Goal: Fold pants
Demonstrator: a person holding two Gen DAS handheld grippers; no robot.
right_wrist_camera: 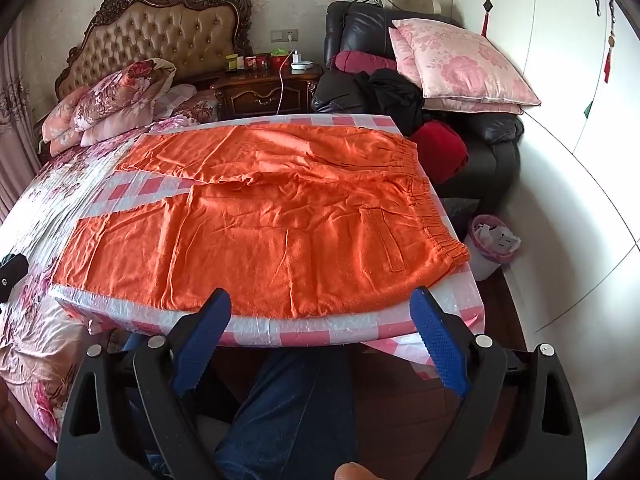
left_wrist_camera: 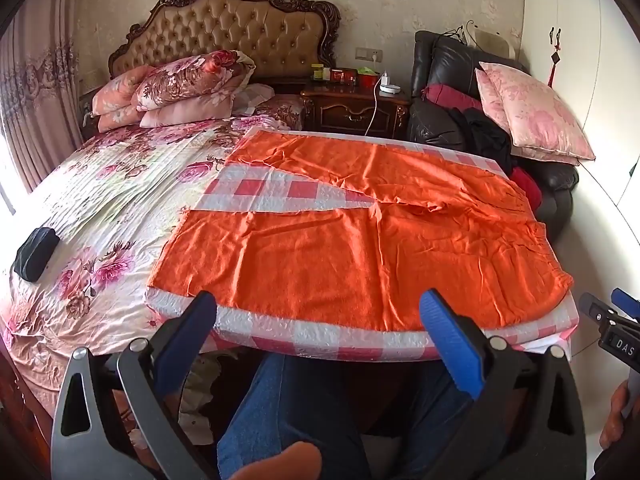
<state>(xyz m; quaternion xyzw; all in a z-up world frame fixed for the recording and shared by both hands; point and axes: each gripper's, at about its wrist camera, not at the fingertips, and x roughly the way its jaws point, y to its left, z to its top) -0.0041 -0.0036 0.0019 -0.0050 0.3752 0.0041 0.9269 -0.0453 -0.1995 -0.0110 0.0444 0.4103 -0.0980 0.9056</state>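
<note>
Orange pants [left_wrist_camera: 360, 236] lie flat and unfolded on a pink-and-white checked board [left_wrist_camera: 280, 190], waistband at the right, both legs spread apart toward the left. They also show in the right wrist view [right_wrist_camera: 280, 232]. My left gripper [left_wrist_camera: 320, 300] is open and empty, hovering at the board's near edge, just short of the near leg. My right gripper [right_wrist_camera: 322, 298] is open and empty at the same near edge, further right, close to the waistband [right_wrist_camera: 432, 216]. The right gripper's tip shows at the far right of the left wrist view [left_wrist_camera: 612, 320].
The board [right_wrist_camera: 320, 332] rests on a floral bed [left_wrist_camera: 100, 208] with stacked pillows at the headboard. A black case [left_wrist_camera: 36, 254] lies on the bed at left. A dark armchair [right_wrist_camera: 480, 128] with cushions and clothes, a nightstand [left_wrist_camera: 352, 108] and a small bin [right_wrist_camera: 490, 246] stand to the right.
</note>
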